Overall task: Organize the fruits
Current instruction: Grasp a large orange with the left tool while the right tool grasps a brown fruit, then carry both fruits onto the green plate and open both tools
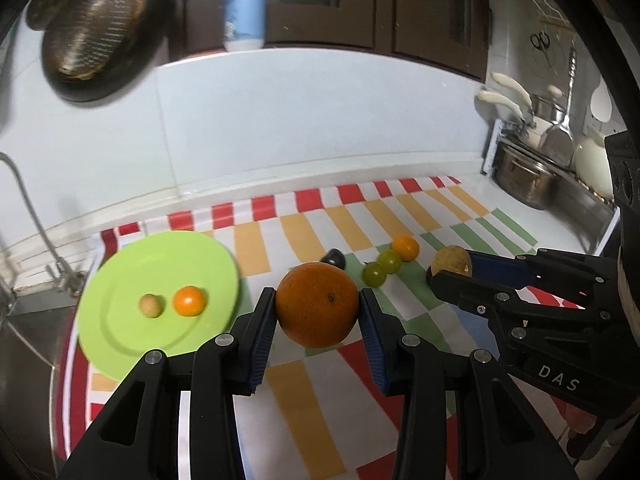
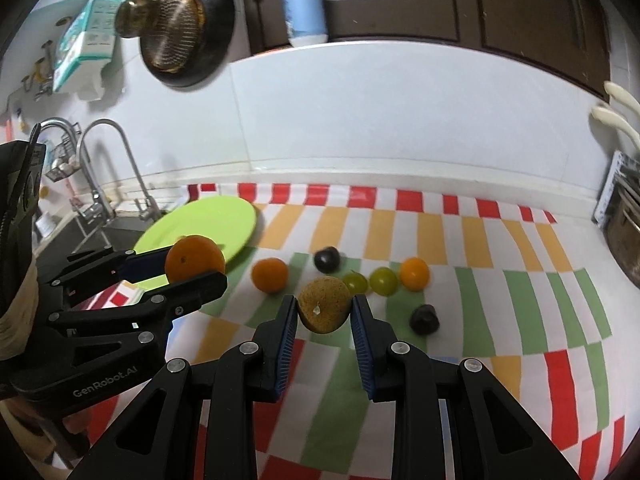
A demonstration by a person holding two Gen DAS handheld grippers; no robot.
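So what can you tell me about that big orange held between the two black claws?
The orange is round, the largest fruit in view, deep orange with a dull, finely pitted skin and a small dark spot facing the camera. The left gripper clamps it, one blue-padded finger pressed on each side. It looks lifted off the striped cloth, to the right of the green plate. Seen from the right gripper's camera, it sits in front of that plate's near edge. Nothing else touches it.
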